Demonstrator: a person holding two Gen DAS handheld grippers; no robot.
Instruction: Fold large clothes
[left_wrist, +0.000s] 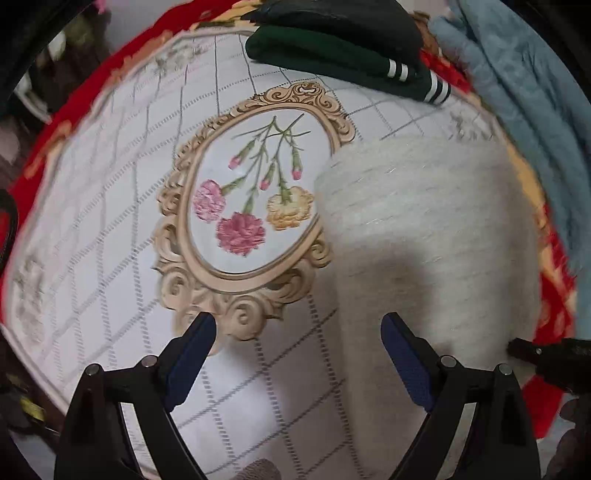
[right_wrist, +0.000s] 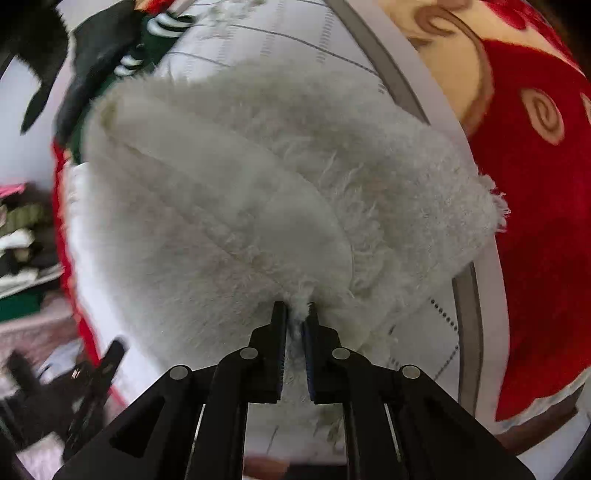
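Because only a thin tuft of the fluffy white fleece garment (right_wrist: 229, 206), lying on the white grid-patterned floral cloth (left_wrist: 92, 229), is pinched by the nearly closed right gripper (right_wrist: 295, 314), slippage is judged likely; the left gripper (left_wrist: 297, 328) is held wide, empty.

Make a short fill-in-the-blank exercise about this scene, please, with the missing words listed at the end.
1. The right gripper is shut on the edge of the fluffy ____ garment.
2. The left gripper is ____ and holds nothing.
3. The oval frame printed on the cloth surrounds a picture of ____.
4. The folded dark green garment has ____ stripes on its cuffs.

Missing words: white; open; flowers; white
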